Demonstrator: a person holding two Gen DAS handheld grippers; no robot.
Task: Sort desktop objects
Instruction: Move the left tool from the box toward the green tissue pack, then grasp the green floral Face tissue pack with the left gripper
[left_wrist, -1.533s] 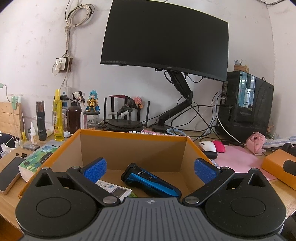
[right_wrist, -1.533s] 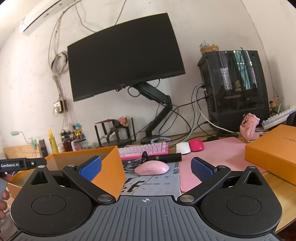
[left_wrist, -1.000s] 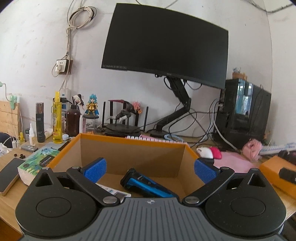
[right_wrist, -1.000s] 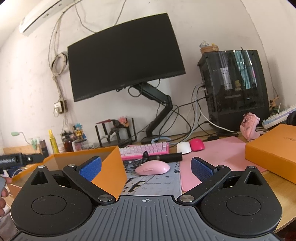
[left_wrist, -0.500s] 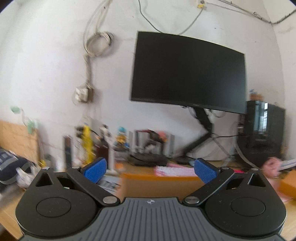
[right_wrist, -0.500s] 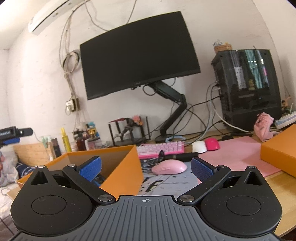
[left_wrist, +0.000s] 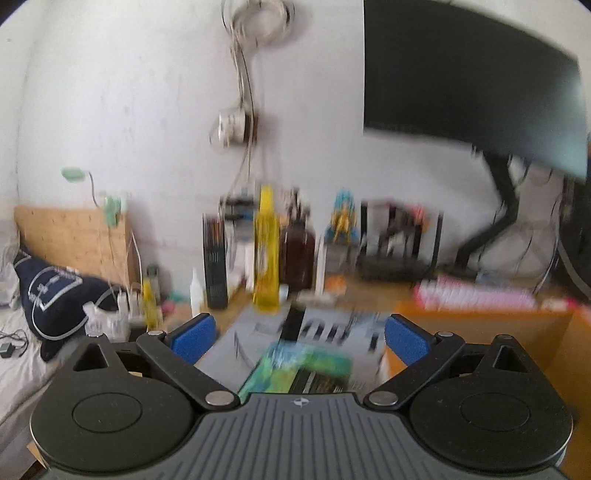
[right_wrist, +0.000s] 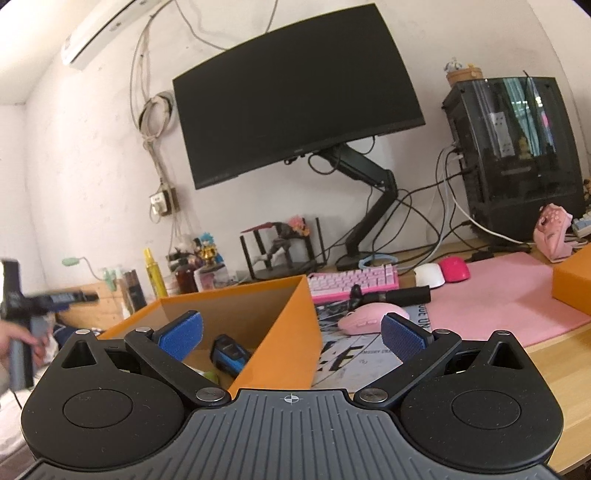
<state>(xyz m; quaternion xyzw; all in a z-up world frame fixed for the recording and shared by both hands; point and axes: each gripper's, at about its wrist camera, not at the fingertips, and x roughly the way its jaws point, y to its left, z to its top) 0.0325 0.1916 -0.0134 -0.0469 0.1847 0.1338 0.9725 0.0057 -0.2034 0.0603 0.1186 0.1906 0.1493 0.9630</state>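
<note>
Fingers: left gripper (left_wrist: 295, 334) pads spread wide, nothing between them. Right gripper (right_wrist: 291, 332) same, wide apart and empty.

Change: 1.5 s ago the left wrist view looked straight down into the orange box with the shaver centred between its pads. Now that view has swung off to the desk's left end and is smeared with motion blur; the box (left_wrist: 480, 328) sits only at right centre of the frame, and a green-covered book (left_wrist: 306, 369) lies lower centre, between the pads. Right wrist view has shifted only slightly; it now shows part of the box interior.

My read: the left has finished at the box and is heading for the next item, probably the book. Not yet in contact.

Task things, right wrist view:
- 1 orange box (right_wrist: 280, 325), centre left, open top
- 1 blue shaver (right_wrist: 229, 354) already inside it, lower centre
- 3 mice outside the box: pink (right_wrist: 369, 321) centre, white (right_wrist: 430, 276) and magenta (right_wrist: 455, 268) right of centre
- 1 pink keyboard (right_wrist: 354, 280)
- 1 black cylindrical item (right_wrist: 399, 294) just behind the pink mouse; can't tell what it is
- 1 second orange box (right_wrist: 574, 284) at right edge

Left wrist view, middle row: 1 yellow bottle (left_wrist: 266, 251), 1 brown bottle (left_wrist: 298, 254). The rest is too blurred to count.
</note>
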